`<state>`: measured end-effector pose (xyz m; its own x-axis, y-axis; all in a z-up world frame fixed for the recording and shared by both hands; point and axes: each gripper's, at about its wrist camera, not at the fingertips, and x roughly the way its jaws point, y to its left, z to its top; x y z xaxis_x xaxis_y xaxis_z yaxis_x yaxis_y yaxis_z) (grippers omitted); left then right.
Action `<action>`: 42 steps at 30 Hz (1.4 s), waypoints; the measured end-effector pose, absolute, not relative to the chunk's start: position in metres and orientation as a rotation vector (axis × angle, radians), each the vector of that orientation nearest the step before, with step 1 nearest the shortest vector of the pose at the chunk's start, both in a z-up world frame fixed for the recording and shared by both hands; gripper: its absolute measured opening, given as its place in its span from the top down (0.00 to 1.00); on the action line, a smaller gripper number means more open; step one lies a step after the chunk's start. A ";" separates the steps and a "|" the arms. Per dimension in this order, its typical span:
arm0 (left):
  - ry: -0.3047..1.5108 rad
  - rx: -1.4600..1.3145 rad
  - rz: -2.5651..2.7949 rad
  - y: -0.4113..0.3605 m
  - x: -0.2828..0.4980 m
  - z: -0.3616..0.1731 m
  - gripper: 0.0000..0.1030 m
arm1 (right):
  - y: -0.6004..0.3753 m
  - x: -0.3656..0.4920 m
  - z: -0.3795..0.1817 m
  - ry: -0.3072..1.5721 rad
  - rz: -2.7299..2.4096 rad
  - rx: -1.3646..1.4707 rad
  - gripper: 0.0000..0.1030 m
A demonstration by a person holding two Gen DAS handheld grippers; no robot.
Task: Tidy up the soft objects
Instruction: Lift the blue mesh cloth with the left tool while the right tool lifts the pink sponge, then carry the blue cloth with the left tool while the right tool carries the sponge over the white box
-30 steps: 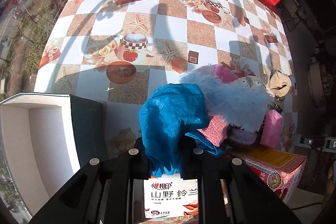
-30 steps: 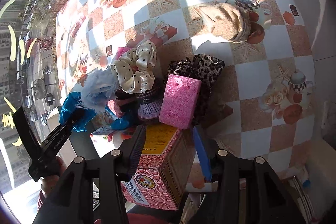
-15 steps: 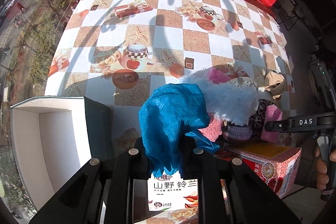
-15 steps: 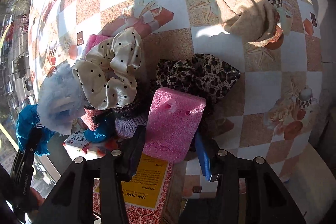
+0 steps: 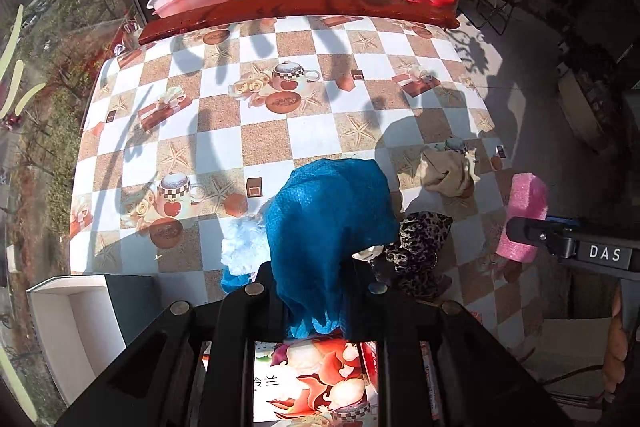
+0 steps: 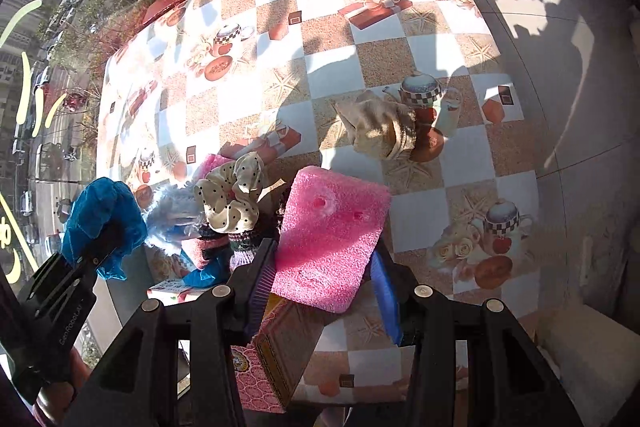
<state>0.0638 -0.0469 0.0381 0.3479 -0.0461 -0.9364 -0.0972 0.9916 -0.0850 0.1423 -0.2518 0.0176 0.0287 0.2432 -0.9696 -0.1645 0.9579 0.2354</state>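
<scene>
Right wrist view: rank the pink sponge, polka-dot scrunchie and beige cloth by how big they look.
1. Pink sponge, clearly largest, though closest to the camera.
2. Beige cloth and polka-dot scrunchie look alike; unranked.

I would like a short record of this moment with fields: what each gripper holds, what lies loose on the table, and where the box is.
left gripper: shut on blue cloth, lifted
right gripper: shut on pink sponge, lifted
loose on table: beige cloth, dotted scrunchie, leopard scrunchie, fluffy white piece
white box: open, at the table's near left edge
</scene>
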 end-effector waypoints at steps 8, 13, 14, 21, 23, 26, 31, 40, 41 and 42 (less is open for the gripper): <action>1.182 -0.033 -0.103 -0.129 0.065 0.057 0.81 | -0.297 0.120 0.034 1.434 0.276 0.047 0.53; 1.182 0.019 -0.181 -0.176 0.058 0.063 0.81 | -0.329 0.102 0.038 1.410 0.255 0.045 0.53; 1.183 0.033 -0.198 -0.186 0.055 0.064 0.81 | -0.335 0.099 0.038 1.407 0.252 0.042 0.53; 1.217 0.092 -0.279 -0.234 0.030 0.061 0.81 | -0.371 0.071 0.037 1.412 0.259 0.038 0.53; 1.232 0.088 -0.290 -0.242 0.022 0.059 0.81 | -0.376 0.062 0.034 1.423 0.276 0.033 0.53; 1.239 0.085 -0.281 -0.248 0.009 0.059 0.81 | -0.377 0.050 0.031 1.437 0.313 0.008 0.53; 1.251 0.061 -0.222 -0.245 -0.018 0.055 0.81 | -0.371 0.030 0.024 1.457 0.390 -0.043 0.53; 1.279 -0.021 -0.094 -0.208 -0.078 0.045 0.81 | -0.342 -0.008 0.013 1.505 0.537 -0.160 0.53; 1.275 -0.026 -0.084 -0.202 -0.083 0.046 0.81 | -0.337 -0.011 0.014 1.506 0.552 -0.170 0.53; 1.272 -0.031 -0.074 -0.195 -0.087 0.047 0.81 | -0.332 -0.015 0.014 1.506 0.568 -0.180 0.53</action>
<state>-0.0875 -0.1953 0.0466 0.2927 -0.0722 -0.9535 0.0382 0.9972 -0.0637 -0.0149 -0.3316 0.0144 -0.0359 0.2418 -0.9697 -0.4588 0.8580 0.2309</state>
